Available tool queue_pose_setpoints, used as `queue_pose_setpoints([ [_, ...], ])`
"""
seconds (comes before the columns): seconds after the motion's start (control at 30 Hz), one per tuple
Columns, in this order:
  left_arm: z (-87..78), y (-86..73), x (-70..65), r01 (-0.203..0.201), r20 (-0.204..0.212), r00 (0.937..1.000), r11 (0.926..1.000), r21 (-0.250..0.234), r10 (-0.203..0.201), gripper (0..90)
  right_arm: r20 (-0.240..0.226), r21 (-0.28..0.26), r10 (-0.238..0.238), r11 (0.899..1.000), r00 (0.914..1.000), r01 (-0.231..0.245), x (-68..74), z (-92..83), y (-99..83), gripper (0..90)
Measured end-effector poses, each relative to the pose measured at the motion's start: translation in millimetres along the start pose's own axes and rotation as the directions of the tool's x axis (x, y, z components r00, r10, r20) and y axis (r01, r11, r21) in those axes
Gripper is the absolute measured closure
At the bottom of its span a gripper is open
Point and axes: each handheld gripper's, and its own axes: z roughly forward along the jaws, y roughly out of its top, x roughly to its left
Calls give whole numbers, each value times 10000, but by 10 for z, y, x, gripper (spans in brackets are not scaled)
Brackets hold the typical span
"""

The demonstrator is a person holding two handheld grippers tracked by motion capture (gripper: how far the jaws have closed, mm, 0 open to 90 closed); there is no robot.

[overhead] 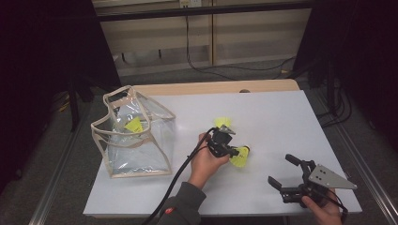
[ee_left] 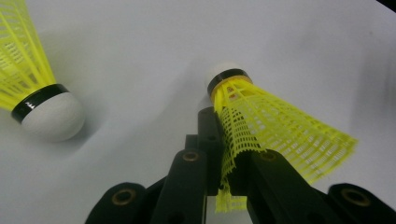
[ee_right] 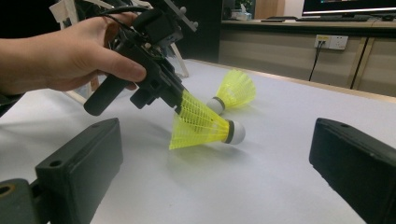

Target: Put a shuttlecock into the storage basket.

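White desk: left gripper pinches a yellow shuttlecock's mesh skirt; right gripper gapes. Lift gently, avoiding crushing.

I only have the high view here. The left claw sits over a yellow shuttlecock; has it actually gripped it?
Observer: Yes. In the left gripper view the left claw is shut on the held shuttlecock, pinching the mesh skirt's edge, not the cork.
Reviewer: Is it off the table?
Observer: The right gripper view shows its cork end low near the white table; contact I cannot tell.
Reviewer: And the second shuttlecock?
Observer: The second shuttlecock lies apart on its side, cork towards the held one.
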Motion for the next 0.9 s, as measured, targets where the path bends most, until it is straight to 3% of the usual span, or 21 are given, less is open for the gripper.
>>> queue_pose_setpoints([
  [0.3, -143, 4, 32, 95, 1, 10000, 9999, 127, -95, 877, 8, 11, 22, 10000, 10000, -22, 1, 13, -1, 28],
  [0.9, -379, 7, 128, 808, 57, 9967, 9965, 224, -809, 877, -3, 36, 53, 10000, 10000, -53, 2, 21, -5, 28],
])
